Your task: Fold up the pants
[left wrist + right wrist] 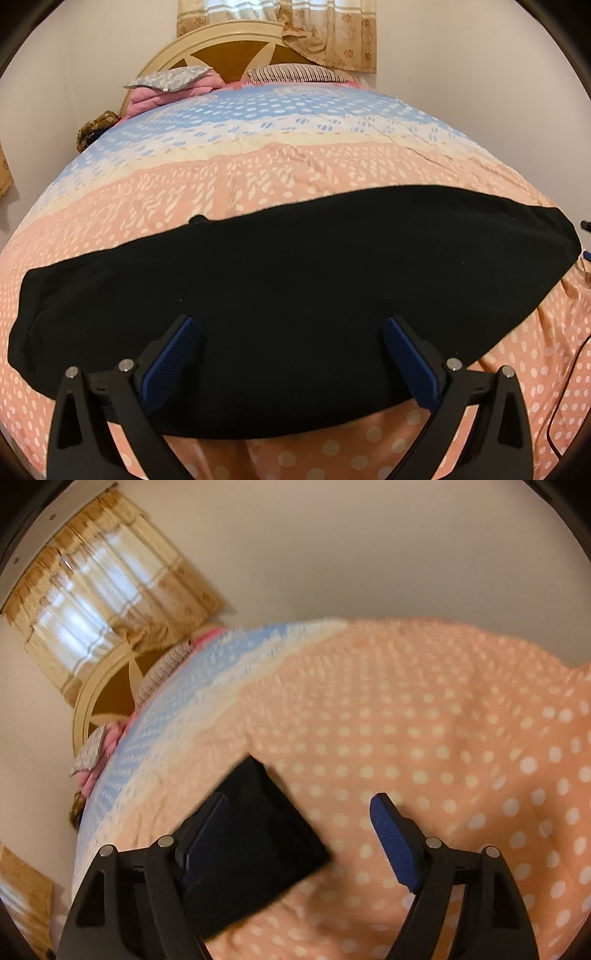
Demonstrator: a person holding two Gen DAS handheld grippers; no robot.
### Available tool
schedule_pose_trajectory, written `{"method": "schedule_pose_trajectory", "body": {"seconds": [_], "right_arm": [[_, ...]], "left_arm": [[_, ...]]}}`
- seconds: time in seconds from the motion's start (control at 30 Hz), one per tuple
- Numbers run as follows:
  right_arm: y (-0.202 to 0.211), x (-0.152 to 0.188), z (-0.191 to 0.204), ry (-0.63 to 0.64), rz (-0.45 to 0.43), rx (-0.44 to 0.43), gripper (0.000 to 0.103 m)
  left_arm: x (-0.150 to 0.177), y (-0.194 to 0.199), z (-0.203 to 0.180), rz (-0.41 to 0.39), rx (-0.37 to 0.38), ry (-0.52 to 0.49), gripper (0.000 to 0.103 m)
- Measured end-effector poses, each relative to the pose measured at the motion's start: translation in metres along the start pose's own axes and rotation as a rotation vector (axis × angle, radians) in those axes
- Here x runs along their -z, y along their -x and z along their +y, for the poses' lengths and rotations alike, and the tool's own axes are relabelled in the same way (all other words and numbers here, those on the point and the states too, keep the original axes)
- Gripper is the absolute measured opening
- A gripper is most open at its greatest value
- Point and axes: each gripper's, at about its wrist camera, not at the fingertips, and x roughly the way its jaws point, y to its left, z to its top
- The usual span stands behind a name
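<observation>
Black pants lie flat across the bed as a long folded band running left to right. My left gripper is open, its blue pads spread over the near edge of the pants, holding nothing. In the right wrist view, one end of the pants shows at the lower left. My right gripper is open and hovers above that end, its left finger over the black cloth and its right finger over the bedspread. This view is blurred.
The bedspread is peach with white dots, turning blue toward the headboard. Pillows and a pink folded blanket lie at the head. A curtained window is behind. A dark cable runs at the right edge.
</observation>
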Motion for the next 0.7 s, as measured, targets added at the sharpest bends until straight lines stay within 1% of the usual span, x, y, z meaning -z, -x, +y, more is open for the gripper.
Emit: {"method": "schedule_pose_trajectory", "body": {"seconds": [0.07, 0.1, 0.17, 0.23, 0.27, 0.3, 0.33, 0.37, 0.4, 0.47, 0.53, 0.6, 0.63, 0.7], "right_arm": [[-0.018, 0.007, 0.0, 0.016, 0.085, 0.009, 0.08], [-0.023, 0.009, 0.002, 0.024, 0.109, 0.005, 0.08], [-0.028, 0.017, 0.011, 0.092, 0.097, 0.05, 0.08], [-0.031, 0.023, 0.02, 0.147, 0.106, 0.081, 0.08], [-0.031, 0.027, 0.026, 0.169, 0.111, 0.087, 0.075], [-0.031, 0.032, 0.031, 0.193, 0.114, 0.097, 0.062], [-0.034, 0.035, 0.038, 0.218, 0.113, 0.116, 0.054], [-0.035, 0.038, 0.043, 0.243, 0.109, 0.141, 0.039], [-0.035, 0.038, 0.041, 0.256, 0.107, 0.148, 0.032], [-0.033, 0.041, 0.046, 0.266, 0.097, 0.157, 0.029], [-0.034, 0.038, 0.045, 0.269, 0.09, 0.171, 0.019], [-0.025, 0.034, 0.048, 0.28, 0.068, 0.184, 0.012], [-0.017, 0.032, 0.053, 0.289, 0.042, 0.165, 0.012], [0.0, 0.032, 0.078, 0.344, -0.01, 0.146, 0.012]], "left_arm": [[0.001, 0.0, -0.003, 0.001, -0.003, -0.008, 0.103], [0.001, 0.001, -0.004, -0.004, -0.005, -0.014, 0.103], [0.001, 0.002, -0.004, -0.007, -0.008, -0.019, 0.103], [0.0, 0.003, -0.004, -0.006, -0.008, -0.013, 0.103], [0.0, 0.002, -0.003, -0.004, -0.006, -0.009, 0.103], [0.001, 0.002, -0.002, -0.002, -0.004, -0.005, 0.103], [0.001, 0.002, -0.001, 0.0, -0.004, -0.001, 0.103], [0.001, 0.002, -0.001, 0.001, -0.002, 0.001, 0.103], [0.002, 0.002, -0.001, 0.002, 0.0, 0.002, 0.103], [0.002, 0.004, 0.0, -0.004, -0.001, 0.0, 0.103], [0.002, 0.006, 0.003, -0.013, -0.003, 0.004, 0.103], [0.001, 0.008, 0.009, -0.021, -0.002, 0.019, 0.103], [0.001, 0.009, 0.012, -0.024, -0.002, 0.029, 0.103], [0.0, 0.01, 0.018, -0.027, -0.003, 0.044, 0.103]]}}
